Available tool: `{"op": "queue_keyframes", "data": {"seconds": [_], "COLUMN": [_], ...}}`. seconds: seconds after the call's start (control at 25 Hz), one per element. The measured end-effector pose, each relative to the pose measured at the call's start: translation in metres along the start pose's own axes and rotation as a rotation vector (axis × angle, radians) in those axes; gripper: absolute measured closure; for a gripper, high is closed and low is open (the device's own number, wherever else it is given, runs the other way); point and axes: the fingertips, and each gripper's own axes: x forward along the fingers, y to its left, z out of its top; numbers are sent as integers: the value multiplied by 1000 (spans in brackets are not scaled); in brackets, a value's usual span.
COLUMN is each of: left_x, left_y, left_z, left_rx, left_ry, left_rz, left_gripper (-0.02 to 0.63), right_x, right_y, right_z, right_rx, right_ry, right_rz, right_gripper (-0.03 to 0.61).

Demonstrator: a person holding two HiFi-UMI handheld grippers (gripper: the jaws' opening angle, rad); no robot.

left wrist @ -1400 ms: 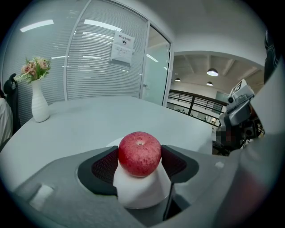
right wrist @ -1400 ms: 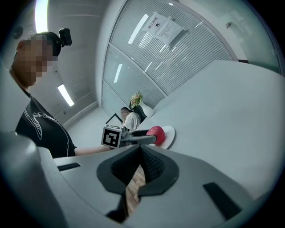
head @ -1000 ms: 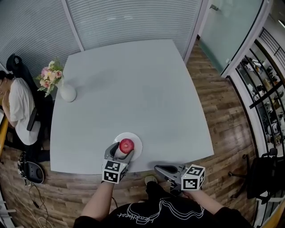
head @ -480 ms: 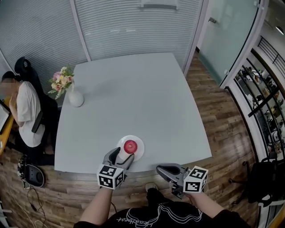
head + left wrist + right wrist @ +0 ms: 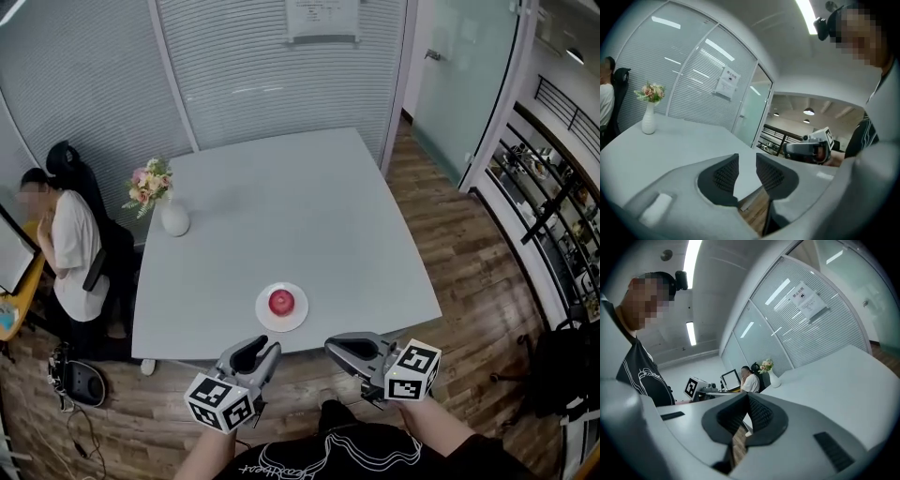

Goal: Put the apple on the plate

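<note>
Glossy red apple (image 5: 281, 301), matt grey table (image 5: 281, 206), wooden floor (image 5: 450, 220).

Setting: an office meeting room. Indicators: glass partition walls with horizontal blinds (image 5: 253, 75), a printed white notice sheet (image 5: 322, 19) fixed to them, a large pale grey desk (image 5: 281, 206), wood-plank floor (image 5: 450, 225), and a seated person (image 5: 70, 248) at a flat computer monitor (image 5: 730, 379).

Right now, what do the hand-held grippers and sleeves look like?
Left hand-held gripper and right hand-held gripper: grey curved shells, black ribbed pads, white cube with black square markers each. Black short-sleeved shirt, white line print. Left jaws closing, empty.
</note>
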Motion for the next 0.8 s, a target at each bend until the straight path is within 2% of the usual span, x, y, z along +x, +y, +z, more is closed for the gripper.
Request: {"op": "queue_keyframes", "data": {"seconds": [0.08,0.24,0.44,0.8], "left_x": [-17,-41,-57,-75], "left_y": [-18,-45,-74,-86], "left_z": [4,9,10,17], "left_rx": [-15,-44,25,53], "left_ry": [-26,-50,-51,-65], "left_rz": [-29,-75,-102,-116], "left_gripper": [540,582,597,600], "right_x": [-5,-9,-11,-3], "right_y": [16,43,72,98], "right_z": [4,8,6,-1], "right_rx": [-25,-57,-41,-50], "right_ry": [-8,-23,-38,12], "right_rz": [6,29,55,66], "right_gripper": [571,571,571,571]}}
